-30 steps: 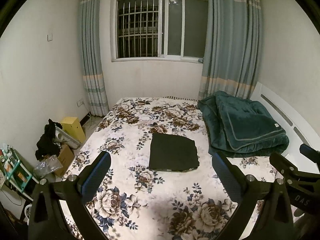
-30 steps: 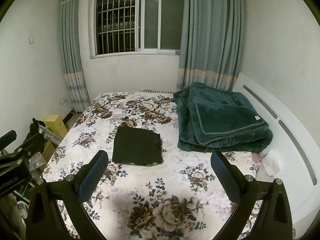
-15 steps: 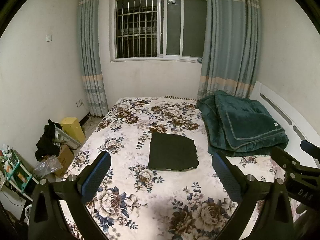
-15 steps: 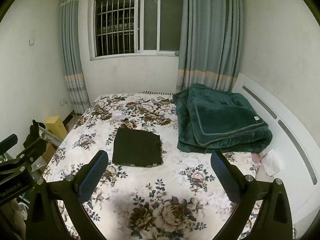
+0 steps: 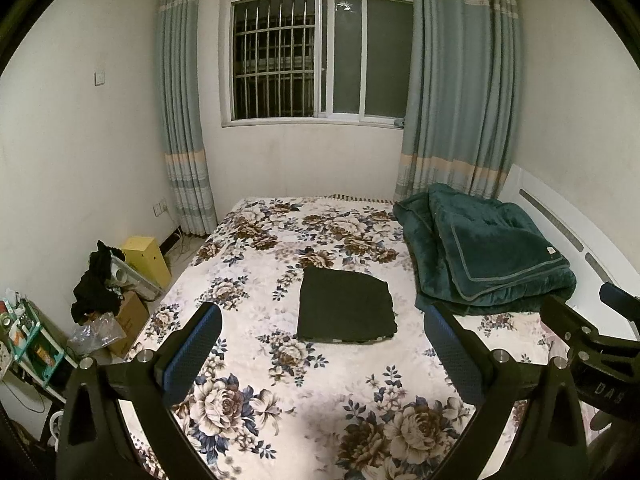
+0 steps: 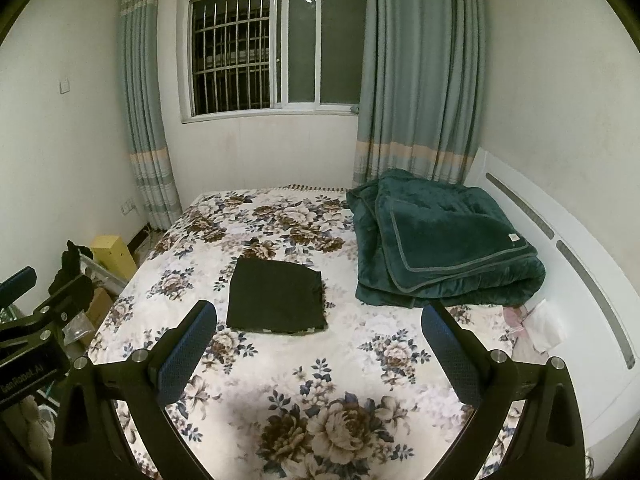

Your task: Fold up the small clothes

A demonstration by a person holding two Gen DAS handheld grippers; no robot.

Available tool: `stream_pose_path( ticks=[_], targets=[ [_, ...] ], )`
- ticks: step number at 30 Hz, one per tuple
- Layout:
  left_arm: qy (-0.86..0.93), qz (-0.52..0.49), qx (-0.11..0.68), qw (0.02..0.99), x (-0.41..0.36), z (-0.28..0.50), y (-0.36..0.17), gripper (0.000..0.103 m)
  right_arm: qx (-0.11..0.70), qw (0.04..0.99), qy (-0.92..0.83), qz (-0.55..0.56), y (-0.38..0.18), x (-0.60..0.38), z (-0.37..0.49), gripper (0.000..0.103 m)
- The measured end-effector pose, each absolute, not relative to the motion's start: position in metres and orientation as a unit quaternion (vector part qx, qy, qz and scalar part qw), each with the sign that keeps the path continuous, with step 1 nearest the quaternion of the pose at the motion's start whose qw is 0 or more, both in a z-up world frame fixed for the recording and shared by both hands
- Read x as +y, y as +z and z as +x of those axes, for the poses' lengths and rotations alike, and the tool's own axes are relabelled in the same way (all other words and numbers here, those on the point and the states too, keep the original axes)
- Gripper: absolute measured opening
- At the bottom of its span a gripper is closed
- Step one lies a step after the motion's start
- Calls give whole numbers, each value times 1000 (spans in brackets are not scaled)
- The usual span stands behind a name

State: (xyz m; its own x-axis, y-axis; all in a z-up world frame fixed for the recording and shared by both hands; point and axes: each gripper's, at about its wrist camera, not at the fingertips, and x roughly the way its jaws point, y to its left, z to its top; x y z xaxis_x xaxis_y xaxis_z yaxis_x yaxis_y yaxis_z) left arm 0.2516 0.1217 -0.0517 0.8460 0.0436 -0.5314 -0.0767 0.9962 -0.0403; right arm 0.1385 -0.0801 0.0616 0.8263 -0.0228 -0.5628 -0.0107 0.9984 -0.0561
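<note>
Left wrist view looks down a bed (image 5: 256, 432) covered by a floral sheet, its white headboard (image 5: 560, 216) running along the right side. Behind it a barred window (image 5: 316, 60) sits between grey-blue curtains (image 5: 456, 92). A dark green blanket (image 5: 488, 252), folded in thick layers, lies on the right part of the bed against the headboard. Near the middle of the sheet, just left of the blanket and apart from it, rests the dark folded garment (image 5: 345, 306), a flat, nearly square piece. On the floor at the left stand a yellow box (image 5: 146, 254), a cardboard box (image 5: 130, 316) and a heap of black clothes (image 5: 96, 288). The left gripper (image 5: 322, 342) hovers above the near end of the bed with its jaws spread wide and nothing between them. In the right wrist view the right gripper (image 6: 318, 338) does likewise, jaws wide and empty, with the garment (image 6: 276, 300) lying beyond its left finger.
</note>
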Motion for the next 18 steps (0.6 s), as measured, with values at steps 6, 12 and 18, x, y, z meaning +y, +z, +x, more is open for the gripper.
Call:
stream_pose_path(
  ticks=[6,12,18],
  targets=[
    [28,-29,274,961,121,254,-48,103,294,955,-6,-27,60,-82,137,103],
    [29,-28,273,961,119,253,-48,103,294,955,-7,-27,60,-81,136,103],
    [28,-23,272,962,115,258,-41,103,293,956,-8,-25,59,-81,134,103]
  ],
)
